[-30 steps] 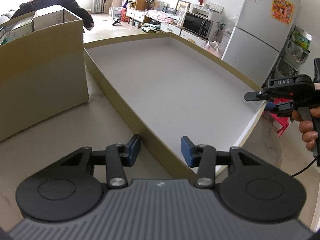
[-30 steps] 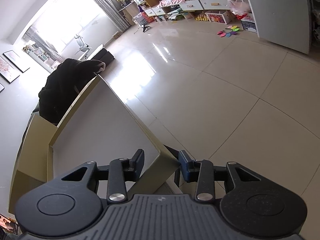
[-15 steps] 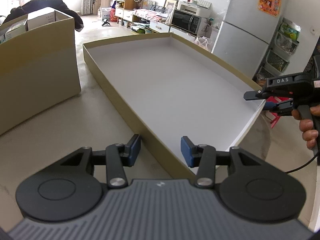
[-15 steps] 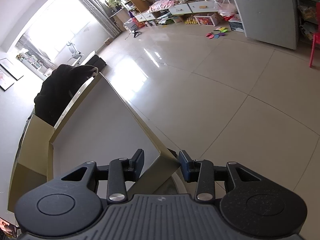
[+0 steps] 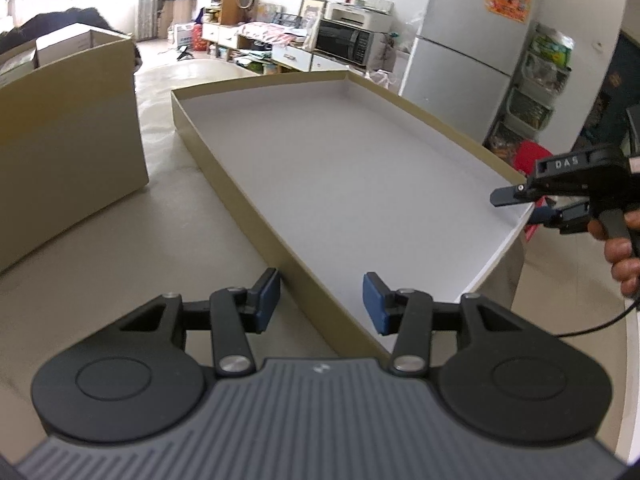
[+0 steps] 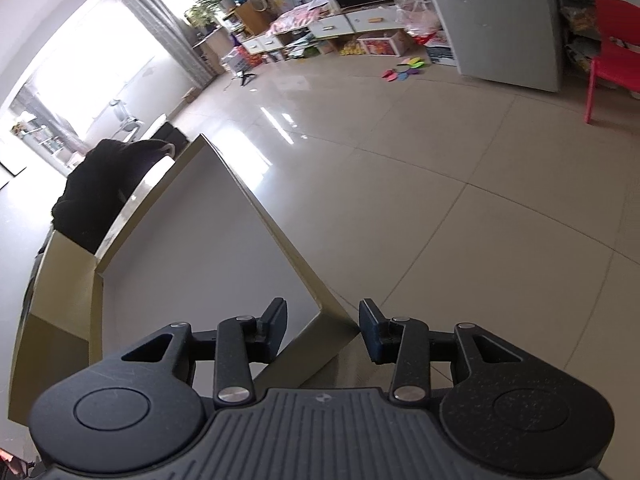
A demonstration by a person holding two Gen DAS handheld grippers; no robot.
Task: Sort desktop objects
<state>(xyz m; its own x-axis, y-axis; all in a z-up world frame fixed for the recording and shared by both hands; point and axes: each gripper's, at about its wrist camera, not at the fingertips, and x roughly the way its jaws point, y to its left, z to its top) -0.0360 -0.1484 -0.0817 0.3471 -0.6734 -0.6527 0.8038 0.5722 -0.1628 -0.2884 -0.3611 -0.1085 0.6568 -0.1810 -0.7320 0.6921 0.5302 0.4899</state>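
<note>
A wide shallow box tray [image 5: 340, 168], tan outside and white inside, lies empty on the beige table [image 5: 140, 248]. My left gripper [image 5: 320, 304] straddles the tray's near left wall. Its jaws are opening, and both blue pads stand clear of the wall. My right gripper [image 6: 323, 330] straddles the tray's near right corner [image 6: 332, 320] at the table edge. Its jaws are opening too, with the right pad close beside the corner. The right gripper [image 5: 516, 208] also shows in the left wrist view, held by a person's hand [image 5: 620, 256].
A tall tan cardboard box [image 5: 68, 140] with smaller white boxes inside stands left of the tray, a strip of table between them. Beyond the tray's right side the table ends above a tiled floor [image 6: 460, 200]. A red chair [image 6: 616, 64] and a fridge stand farther off.
The tray has swung to the right, away from the tall box, with its walls staying between both grippers' jaws. Both views have rolled slightly. The jaws stand a little wider.
</note>
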